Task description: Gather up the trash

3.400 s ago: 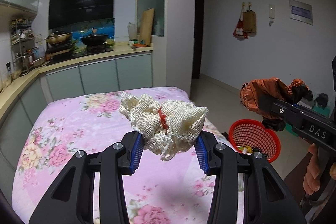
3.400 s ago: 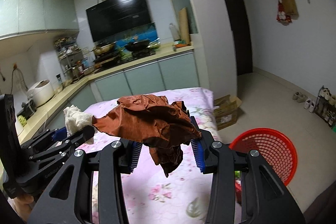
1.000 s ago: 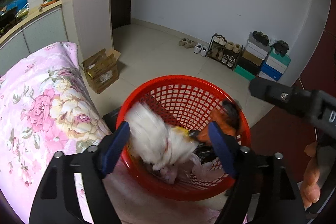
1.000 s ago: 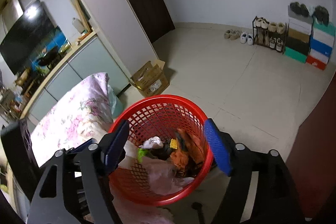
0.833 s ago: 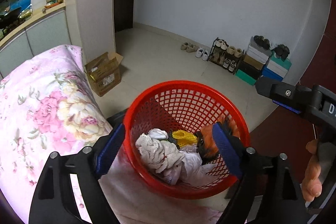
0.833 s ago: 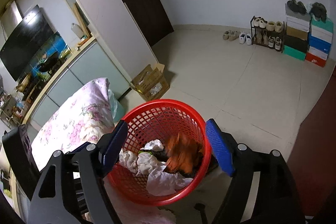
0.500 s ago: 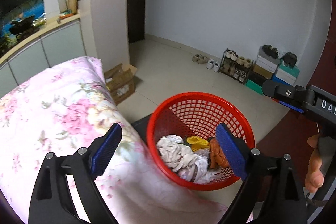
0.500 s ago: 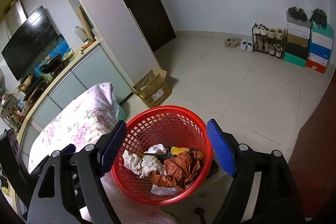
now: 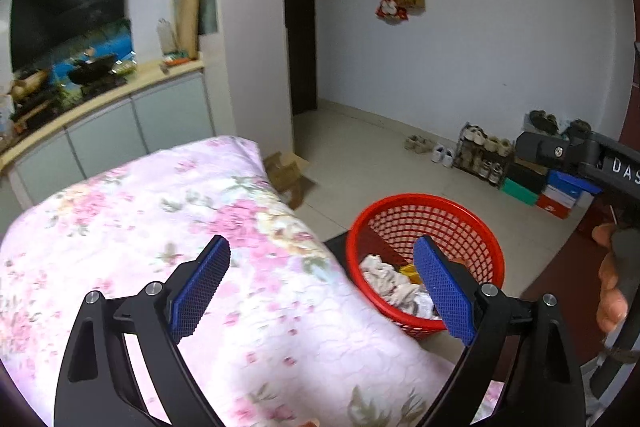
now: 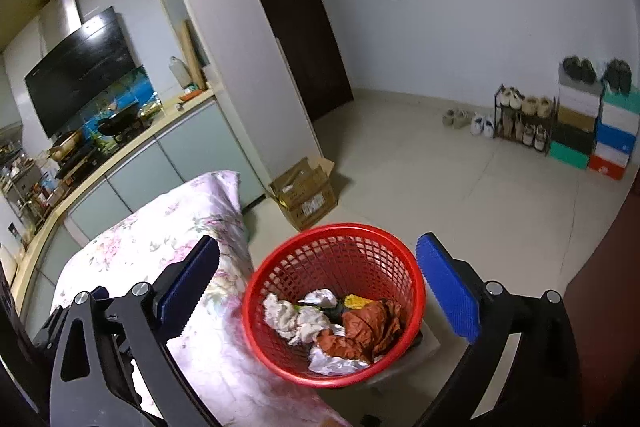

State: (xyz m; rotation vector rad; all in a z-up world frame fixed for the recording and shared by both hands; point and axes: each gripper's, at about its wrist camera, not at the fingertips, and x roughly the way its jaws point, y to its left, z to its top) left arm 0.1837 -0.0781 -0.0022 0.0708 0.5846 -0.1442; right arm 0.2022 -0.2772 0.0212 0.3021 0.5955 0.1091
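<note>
Pale floor tiles [image 10: 460,187] carry a red basket [image 10: 280,355] just beside the floral bed [image 10: 168,227]. Inside it lie a white net [image 10: 286,315] at 9 o'clock and an orange bag [image 10: 368,327] at 3. Left gripper [image 9: 320,287] is released, nothing between its fingers; right gripper [image 10: 318,291] is opening above the basket, also bare.

White letters "DAS" (cut off by the frame edge) on the right gripper [image 9: 576,157]
</note>
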